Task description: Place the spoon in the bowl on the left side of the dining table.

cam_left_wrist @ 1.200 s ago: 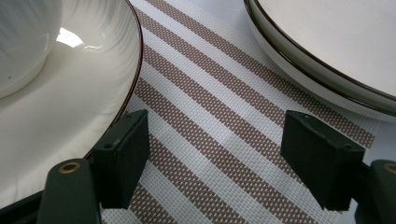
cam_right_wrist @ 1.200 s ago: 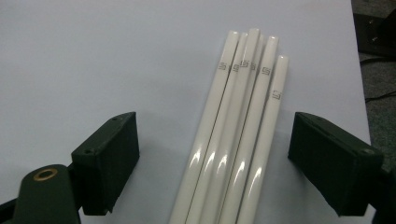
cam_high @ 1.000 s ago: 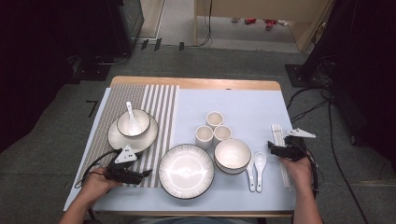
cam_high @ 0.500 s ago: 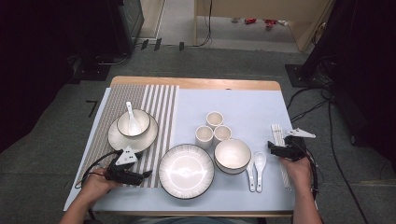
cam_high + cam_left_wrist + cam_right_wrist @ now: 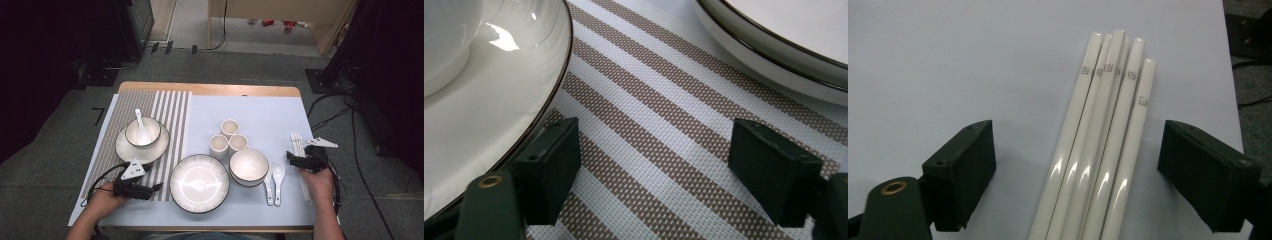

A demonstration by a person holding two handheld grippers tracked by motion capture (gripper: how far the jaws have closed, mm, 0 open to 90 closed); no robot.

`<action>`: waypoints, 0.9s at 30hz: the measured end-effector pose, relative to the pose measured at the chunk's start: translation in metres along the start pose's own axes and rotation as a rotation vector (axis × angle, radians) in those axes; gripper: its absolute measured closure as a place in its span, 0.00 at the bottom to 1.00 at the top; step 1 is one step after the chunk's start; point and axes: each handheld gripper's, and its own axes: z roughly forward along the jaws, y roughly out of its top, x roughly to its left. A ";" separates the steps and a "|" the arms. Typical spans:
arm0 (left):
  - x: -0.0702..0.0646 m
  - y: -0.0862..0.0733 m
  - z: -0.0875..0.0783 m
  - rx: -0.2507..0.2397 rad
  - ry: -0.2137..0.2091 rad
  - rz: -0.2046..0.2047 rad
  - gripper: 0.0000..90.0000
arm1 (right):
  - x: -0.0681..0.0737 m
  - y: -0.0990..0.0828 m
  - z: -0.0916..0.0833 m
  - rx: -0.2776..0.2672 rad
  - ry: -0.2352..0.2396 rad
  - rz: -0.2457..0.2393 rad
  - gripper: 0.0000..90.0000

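Observation:
My left gripper (image 5: 156, 189) (image 5: 654, 165) lies on the striped placemat (image 5: 172, 115) (image 5: 664, 115), its jaws pointing at the large empty plate (image 5: 199, 182) (image 5: 784, 45). It is open, its jaws have just been opening a little further, and only mat lies between them. Just left of its jaw is the rim of the smaller plate (image 5: 125, 150) (image 5: 484, 100), which bears a bowl (image 5: 150, 127) with a spoon (image 5: 141, 131). My right gripper (image 5: 290, 159) (image 5: 1078, 170) is open, its jaws astride a bundle of white chopsticks (image 5: 298, 145) (image 5: 1098, 150) without touching them.
On the pale cloth (image 5: 260, 110) stand three small cups (image 5: 229, 128), an empty bowl (image 5: 248, 166) and two white spoons (image 5: 274, 182). The table's far wooden edge (image 5: 210, 89) runs behind. Cables trail on the floor at the right.

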 end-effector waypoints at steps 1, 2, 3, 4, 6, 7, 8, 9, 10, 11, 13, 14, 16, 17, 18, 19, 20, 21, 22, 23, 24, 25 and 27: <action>0.000 0.000 0.000 0.002 0.002 -0.008 0.20 | 0.000 0.000 0.000 0.000 0.000 0.000 0.17; 0.000 0.000 0.000 0.000 0.004 -0.009 0.20 | 0.000 0.000 0.000 0.000 0.001 0.000 0.17; 0.000 0.000 0.000 0.000 0.003 -0.009 0.20 | 0.000 0.000 0.000 0.000 0.000 0.000 0.17; 0.000 0.000 0.000 0.000 0.003 -0.009 0.20 | 0.000 0.000 0.000 0.002 0.001 0.000 0.17; 0.000 0.000 0.000 0.002 0.003 -0.007 0.20 | 0.000 0.000 0.000 0.003 0.001 0.001 0.17; 0.000 0.000 0.000 0.002 0.003 -0.007 0.20 | 0.000 0.000 0.000 0.003 0.001 0.002 0.17; 0.000 0.000 0.000 -0.001 0.003 -0.010 0.20 | 0.000 0.000 0.000 0.004 0.001 0.001 0.17; 0.000 0.000 0.000 0.001 0.002 -0.008 0.20 | 0.000 0.000 0.000 0.004 0.001 0.001 0.17; 0.000 0.000 0.000 0.001 0.002 -0.008 0.20 | 0.000 0.001 0.000 0.003 0.001 0.002 0.17; 0.000 0.000 0.000 0.001 0.002 -0.008 0.20 | 0.000 0.001 0.000 0.004 0.001 0.006 0.18; 0.000 0.000 0.000 0.001 0.002 -0.008 0.20 | 0.000 0.001 -0.001 0.007 -0.003 0.010 0.19; 0.000 0.000 0.000 0.001 0.003 -0.008 0.20 | 0.000 0.001 -0.001 0.008 -0.004 0.013 0.20; 0.000 0.000 0.000 -0.001 0.002 -0.011 0.20 | 0.000 0.002 -0.002 0.010 -0.006 0.017 0.24; 0.000 0.000 0.000 0.001 0.002 -0.008 0.20 | -0.001 0.002 -0.003 0.009 -0.007 0.017 0.26; 0.000 0.000 0.000 0.001 0.002 -0.008 0.20 | -0.001 0.002 -0.003 0.010 -0.007 0.017 0.26; 0.000 0.000 0.000 -0.001 0.002 -0.011 0.20 | -0.001 0.002 -0.004 0.011 -0.008 0.021 0.27; 0.000 0.000 0.000 -0.001 0.002 -0.011 0.20 | -0.002 0.002 -0.004 0.011 -0.008 0.024 0.27; 0.000 0.000 0.000 -0.001 0.002 -0.011 0.20 | -0.002 0.003 -0.004 0.008 -0.009 0.029 0.28; 0.000 0.000 0.000 -0.001 0.002 -0.010 0.20 | -0.002 0.003 -0.005 0.006 -0.011 0.028 0.28; 0.000 0.000 0.000 -0.001 0.002 -0.011 0.20 | -0.002 0.003 -0.005 0.002 -0.013 0.028 0.29; 0.000 0.000 0.000 -0.001 0.002 -0.011 0.20 | -0.002 0.004 -0.006 -0.001 -0.014 0.031 0.29; 0.000 0.000 0.000 -0.001 0.002 -0.011 0.20 | -0.003 0.004 -0.007 -0.006 -0.011 0.039 0.30; 0.000 0.000 0.000 0.001 0.002 -0.008 0.20 | -0.003 0.004 -0.008 -0.008 -0.005 0.053 0.30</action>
